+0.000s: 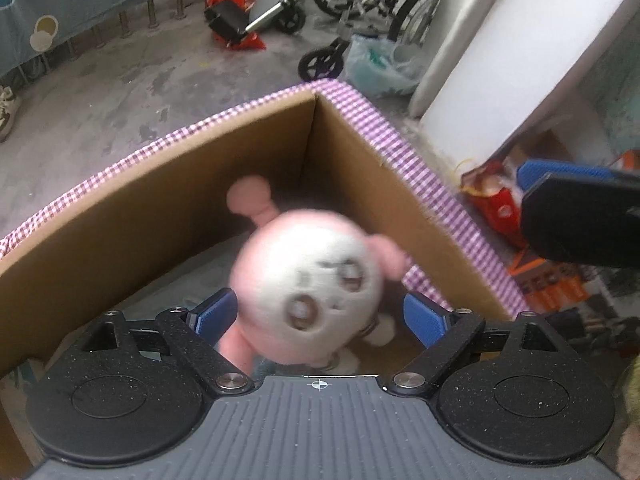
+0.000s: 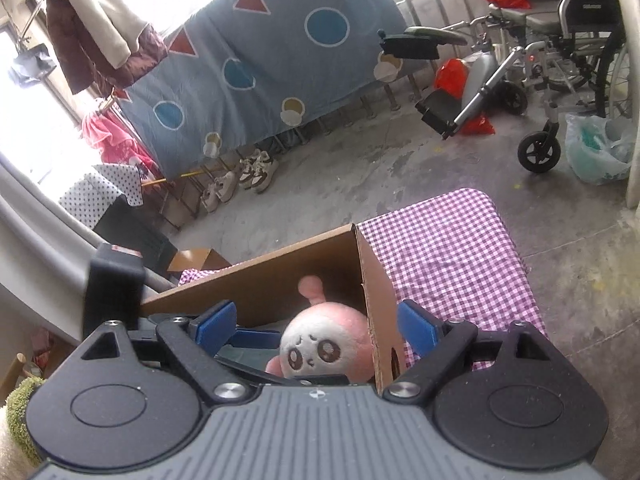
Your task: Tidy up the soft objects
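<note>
A pink and white plush toy (image 1: 308, 280) hangs blurred over the open cardboard box (image 1: 160, 184). It sits between the fingers of my left gripper (image 1: 320, 312), which is open, and the blue pads do not press on it. In the right wrist view the same plush toy (image 2: 328, 344) is inside the box (image 2: 280, 276), by its right wall. My right gripper (image 2: 316, 320) is open above that wall's edge and holds nothing. One of its fingers (image 1: 580, 216) shows at the right of the left wrist view.
The box stands on a purple checked cloth (image 2: 448, 248) on a concrete floor. A wheelchair (image 2: 560, 40), a green plastic bag (image 2: 596, 152), shoes (image 2: 248, 176) and a blue patterned blanket (image 2: 260, 60) lie beyond. Red snack packets (image 1: 492, 196) sit right of the box.
</note>
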